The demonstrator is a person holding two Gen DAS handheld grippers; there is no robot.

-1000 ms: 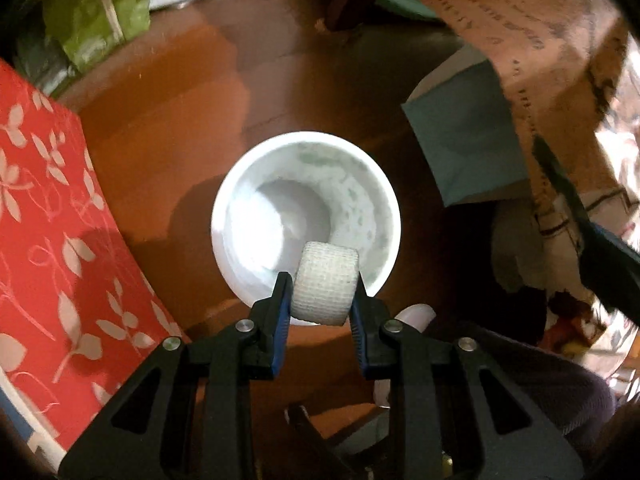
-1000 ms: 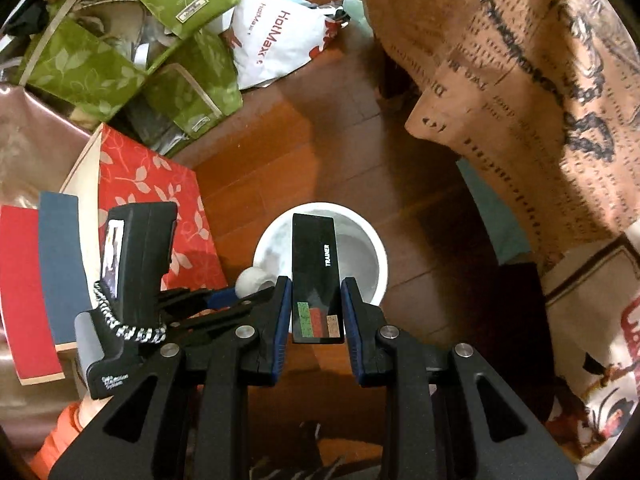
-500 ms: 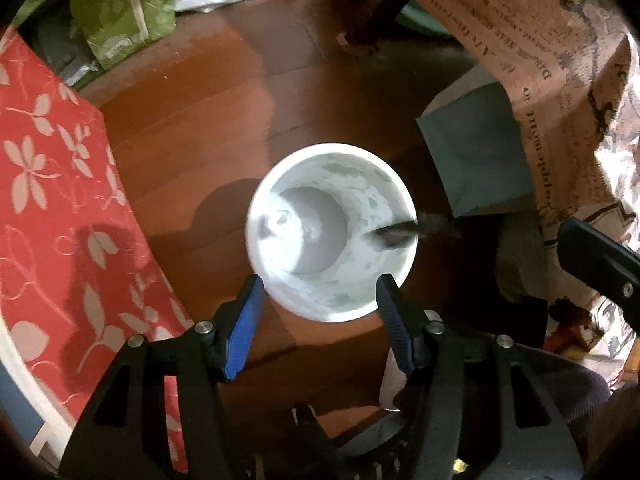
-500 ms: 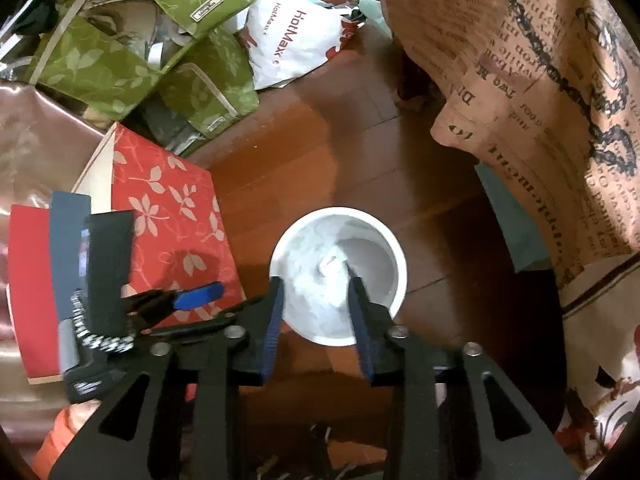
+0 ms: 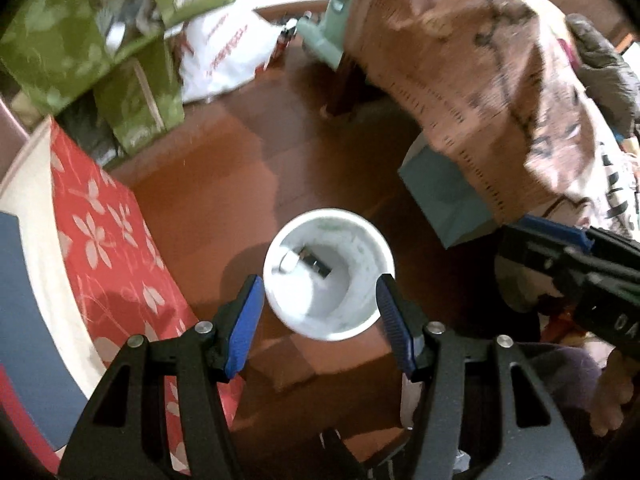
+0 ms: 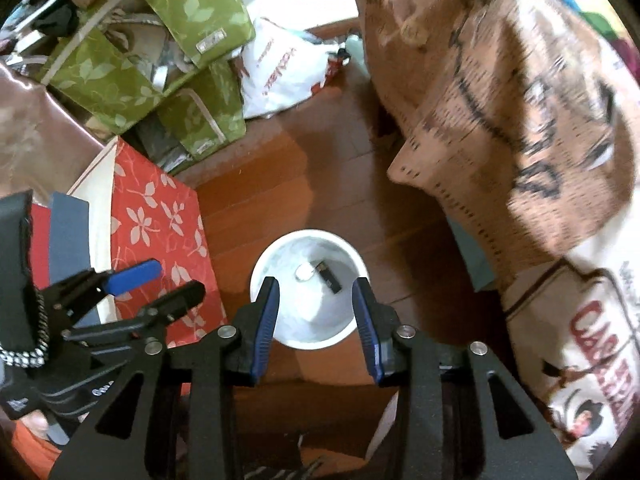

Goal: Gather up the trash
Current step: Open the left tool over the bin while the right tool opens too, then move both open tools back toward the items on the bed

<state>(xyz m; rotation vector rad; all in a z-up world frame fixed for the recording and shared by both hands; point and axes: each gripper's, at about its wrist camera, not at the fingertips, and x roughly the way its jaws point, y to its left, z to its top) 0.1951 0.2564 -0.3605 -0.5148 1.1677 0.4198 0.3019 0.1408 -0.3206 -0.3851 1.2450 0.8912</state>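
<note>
I see the bin (image 5: 329,274) standing on the wood floor (image 5: 224,184), with a white roll (image 5: 289,261) and a dark box (image 5: 316,264) lying at its bottom; blur hides their detail. My left gripper (image 5: 320,322) hangs above the bin, jaws spread and holding nothing. My right gripper (image 6: 315,322) does likewise, spread wide and holding nothing. A red leaf-print box (image 6: 160,232) sits just left of the bin, green bags (image 6: 160,60) beyond it. A printed cloth (image 6: 500,120) drapes on the right, covering most of a teal bag (image 5: 444,196).
</note>
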